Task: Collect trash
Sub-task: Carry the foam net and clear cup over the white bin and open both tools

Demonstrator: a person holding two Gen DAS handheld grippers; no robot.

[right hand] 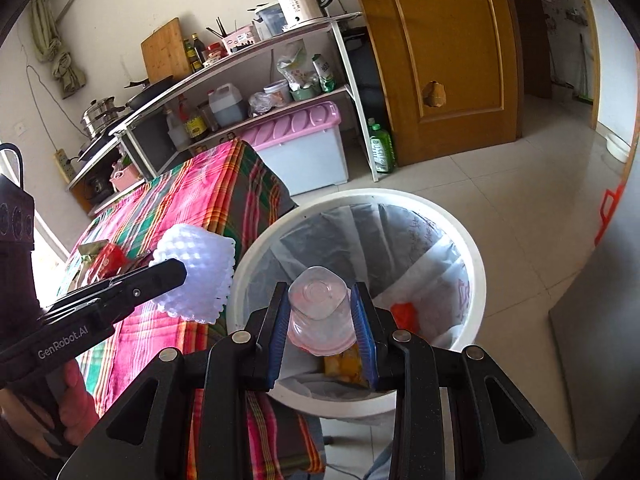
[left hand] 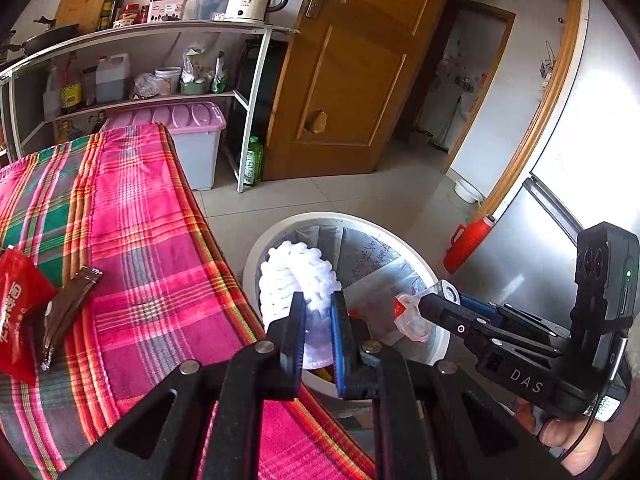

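The left gripper (left hand: pixel 318 306) pinches a white foam fruit net (left hand: pixel 298 276) between its blue pads, over the near rim of the white trash bin (right hand: pixel 478 276) (a grey liner bag sits inside). The right gripper (right hand: pixel 322 312) clamps a clear plastic cup (right hand: pixel 320 308), base facing the camera, above the bin's opening. On the plaid tablecloth (left hand: pixel 160 220), near its left edge, lie a red wrapper (left hand: pixel 18 304) and a brown wrapper (left hand: pixel 66 312).

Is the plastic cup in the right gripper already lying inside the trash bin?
No, the clear plastic cup is clamped in the right gripper above the white trash bin.
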